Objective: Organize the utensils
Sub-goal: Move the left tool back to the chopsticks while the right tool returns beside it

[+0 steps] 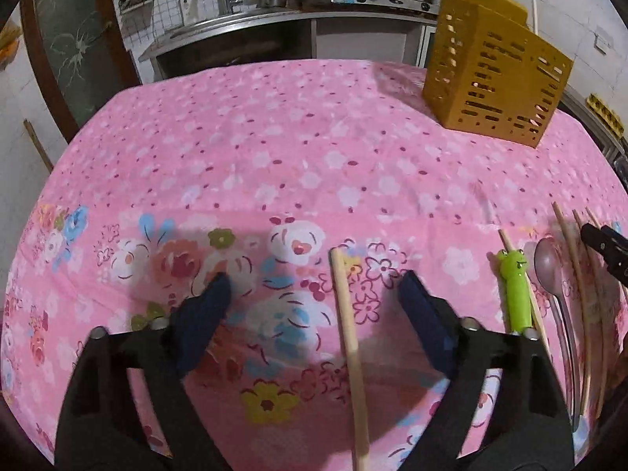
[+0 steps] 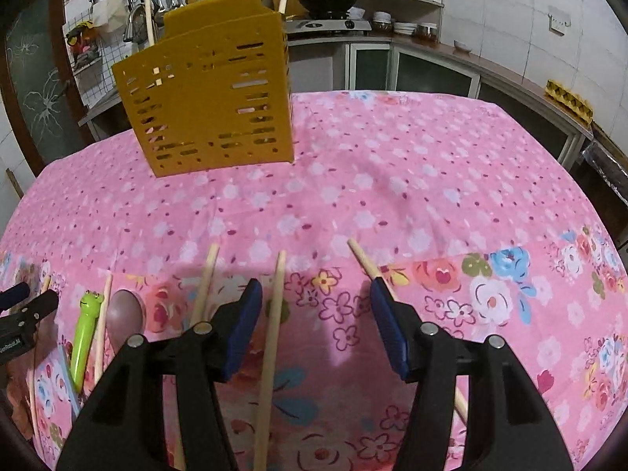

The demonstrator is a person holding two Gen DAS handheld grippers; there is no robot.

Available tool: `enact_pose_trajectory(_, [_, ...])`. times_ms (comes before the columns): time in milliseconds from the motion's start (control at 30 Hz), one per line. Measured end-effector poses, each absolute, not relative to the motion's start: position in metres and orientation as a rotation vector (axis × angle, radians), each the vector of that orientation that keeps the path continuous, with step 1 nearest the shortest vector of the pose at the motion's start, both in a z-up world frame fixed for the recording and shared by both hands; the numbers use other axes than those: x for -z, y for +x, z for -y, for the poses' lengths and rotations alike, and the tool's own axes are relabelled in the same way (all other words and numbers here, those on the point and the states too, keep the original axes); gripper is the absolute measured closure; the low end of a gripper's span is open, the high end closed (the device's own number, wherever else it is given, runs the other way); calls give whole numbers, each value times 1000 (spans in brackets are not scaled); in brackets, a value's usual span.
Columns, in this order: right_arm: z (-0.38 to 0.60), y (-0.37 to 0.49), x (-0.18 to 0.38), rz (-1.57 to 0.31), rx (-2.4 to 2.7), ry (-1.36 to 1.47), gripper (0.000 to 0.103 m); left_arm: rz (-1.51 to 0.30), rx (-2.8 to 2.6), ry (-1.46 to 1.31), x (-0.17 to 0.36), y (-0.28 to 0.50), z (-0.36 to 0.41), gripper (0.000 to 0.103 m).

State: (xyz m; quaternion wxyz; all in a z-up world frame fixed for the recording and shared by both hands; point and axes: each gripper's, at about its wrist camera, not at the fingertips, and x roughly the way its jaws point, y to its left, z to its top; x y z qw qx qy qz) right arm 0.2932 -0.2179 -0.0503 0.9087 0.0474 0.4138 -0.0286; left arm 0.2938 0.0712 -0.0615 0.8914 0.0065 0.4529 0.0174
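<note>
Tablecloth: right hand-held gripper open (straddles chopstick).

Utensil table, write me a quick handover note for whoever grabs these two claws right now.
Left claw: open, holding nothing, low over the pink tablecloth with one chopstick lying between its fingers.
Right claw: open, holding nothing, with a chopstick between its fingers, one more on each side.
Between the two claws: frog-topped green utensil, metal spoon and more chopsticks, all flat on the cloth.
Yellow holder: upright at the far side, two sticks already standing in it.
Done: those two. Left: everything on the cloth still goes into the holder.
</note>
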Motion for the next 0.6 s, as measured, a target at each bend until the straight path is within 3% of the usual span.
enact_pose_trajectory(67, [217, 295, 52, -862, 55, 96, 47, -932, -22, 27, 61, 292, -68, 33])
enact_pose_trajectory(100, [217, 294, 52, -863, 54, 96, 48, -929, -14, 30, 61, 292, -67, 43])
enact_pose_trajectory(233, [216, 294, 53, -866, 46, 95, 60, -925, 10, 58, 60, 289, -59, 60])
enact_pose_trajectory(400, [213, 295, 53, -867, 34, 82, 66, -932, 13, 59, 59, 289, -57, 63])
enact_pose_trajectory(533, [207, 294, 54, -874, 40, 68, 71, -926, -11, 23, 60, 292, -63, 78])
enact_pose_trajectory(600, [206, 294, 53, -879, 50, 69, 71, -923, -16, 21, 60, 293, -63, 79])
